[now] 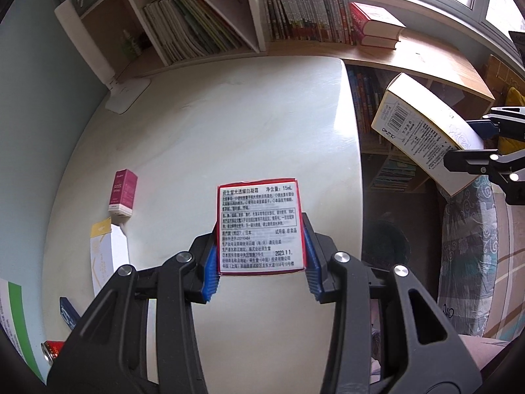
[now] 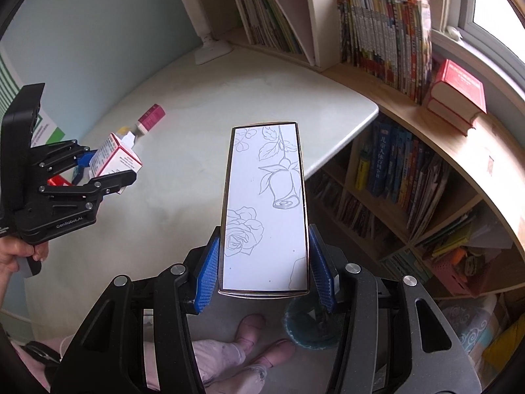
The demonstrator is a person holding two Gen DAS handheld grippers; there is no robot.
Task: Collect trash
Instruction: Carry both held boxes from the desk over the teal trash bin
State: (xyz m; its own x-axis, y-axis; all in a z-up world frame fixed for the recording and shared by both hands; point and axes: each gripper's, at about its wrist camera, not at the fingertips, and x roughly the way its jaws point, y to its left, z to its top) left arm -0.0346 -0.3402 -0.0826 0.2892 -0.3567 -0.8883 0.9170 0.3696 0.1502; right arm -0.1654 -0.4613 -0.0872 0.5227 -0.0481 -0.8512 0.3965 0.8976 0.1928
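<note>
My left gripper [image 1: 261,277] is shut on a small red-edged white carton [image 1: 259,226] with printed text, held above the pale desk [image 1: 203,144]. My right gripper [image 2: 264,279] is shut on a long white box with rose drawings [image 2: 265,210], out past the desk's right edge. In the left wrist view that long box [image 1: 423,134] shows at the right with the right gripper [image 1: 485,147] on it. The right wrist view shows the left gripper [image 2: 108,167] gripping the small carton [image 2: 115,159]. A dark round bin [image 2: 311,325] stands on the floor below, partly hidden.
On the desk lie a maroon box [image 1: 122,192], a white and yellow flattened carton [image 1: 106,256], a dark blue item [image 1: 67,315] and a red tube [image 1: 52,349]. A white lamp base [image 1: 126,93] sits at the back. Bookshelves [image 2: 387,170] line the right. A person's slippered feet [image 2: 262,344] are on the floor.
</note>
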